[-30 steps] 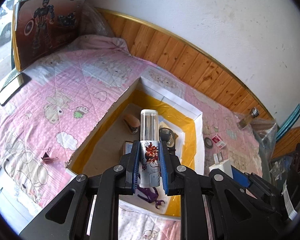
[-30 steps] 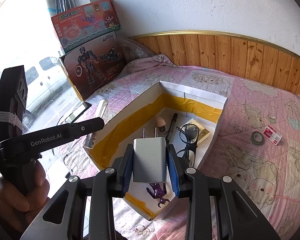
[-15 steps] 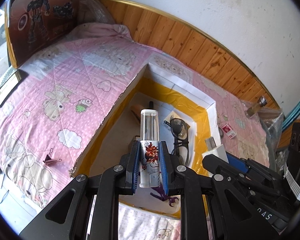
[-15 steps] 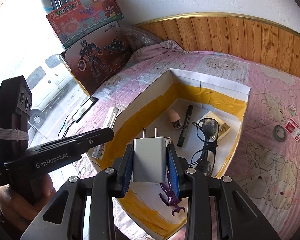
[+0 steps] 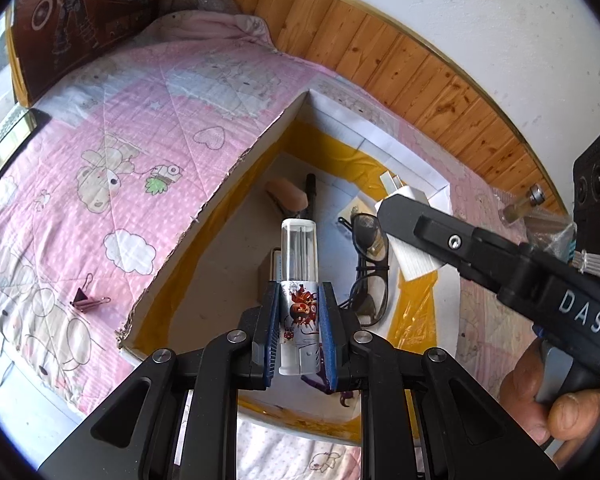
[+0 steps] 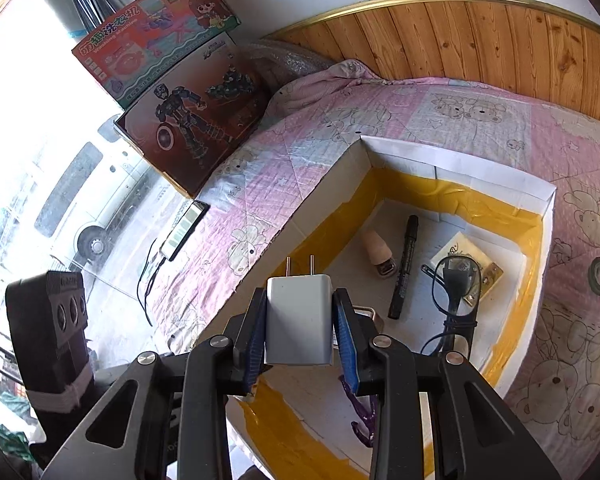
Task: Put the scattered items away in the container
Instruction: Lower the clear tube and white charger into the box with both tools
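Observation:
A white cardboard box (image 5: 220,188) lined with yellow tape (image 6: 452,196) lies open on the pink quilt. My left gripper (image 5: 299,330) is shut on a clear tube with a red printed label (image 5: 299,276), held above the box's near end. My right gripper (image 6: 300,330) is shut on a white plug charger (image 6: 299,320) with its two prongs pointing forward, also over the box; it shows in the left wrist view (image 5: 414,254). Inside the box lie a black marker (image 6: 404,268), black glasses (image 6: 456,292), a beige stapler (image 6: 376,254) and a purple toy (image 6: 362,416).
A pink binder clip (image 5: 88,302) lies on the quilt left of the box. A tape roll (image 6: 599,276) lies right of it. Toy boxes (image 6: 188,120) lean at the bed's head, a phone (image 6: 184,230) lies at the bed edge, and a small bottle (image 5: 522,206) stands near the wood panelling.
Both grippers have moved forward and lower over the box, each still holding its item. The right gripper now reaches across the left wrist view.

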### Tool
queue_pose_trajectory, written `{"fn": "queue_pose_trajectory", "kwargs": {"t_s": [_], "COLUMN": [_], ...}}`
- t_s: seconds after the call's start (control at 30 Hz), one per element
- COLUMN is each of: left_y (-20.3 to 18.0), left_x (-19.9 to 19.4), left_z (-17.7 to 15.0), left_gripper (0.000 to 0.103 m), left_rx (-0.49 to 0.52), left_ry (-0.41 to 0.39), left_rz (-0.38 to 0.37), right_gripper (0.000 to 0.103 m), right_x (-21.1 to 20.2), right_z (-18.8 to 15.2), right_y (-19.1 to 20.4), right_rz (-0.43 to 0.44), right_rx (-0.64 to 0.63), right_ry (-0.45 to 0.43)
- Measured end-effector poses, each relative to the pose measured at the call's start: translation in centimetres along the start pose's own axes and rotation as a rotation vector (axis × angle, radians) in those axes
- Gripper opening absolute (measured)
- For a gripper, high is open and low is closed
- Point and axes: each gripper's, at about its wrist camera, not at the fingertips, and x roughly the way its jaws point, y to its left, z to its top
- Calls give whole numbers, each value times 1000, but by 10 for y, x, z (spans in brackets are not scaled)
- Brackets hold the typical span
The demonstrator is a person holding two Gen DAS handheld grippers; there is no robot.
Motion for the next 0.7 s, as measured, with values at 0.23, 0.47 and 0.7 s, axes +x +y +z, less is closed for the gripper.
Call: {"fn": "queue_pose_trajectory", "kwargs": {"t_s": [0.23, 0.47, 0.7], "left_y": [5, 5, 7], "left_x": [10, 19, 23], "left_z": [2, -1, -5], "left_gripper": [19, 19, 19], "left_rx": [-13, 10, 6], "left_ry": [28, 56, 78], "left_rz": [19, 49, 51], "right_gripper": [34, 34, 34], "right_x": [21, 40, 62], "right_z": [17, 24, 26], "right_y": [3, -2, -12], "right_rz": [13, 17, 35], "right_rx": [12, 42, 100], "right_ry": [43, 83, 143]}}
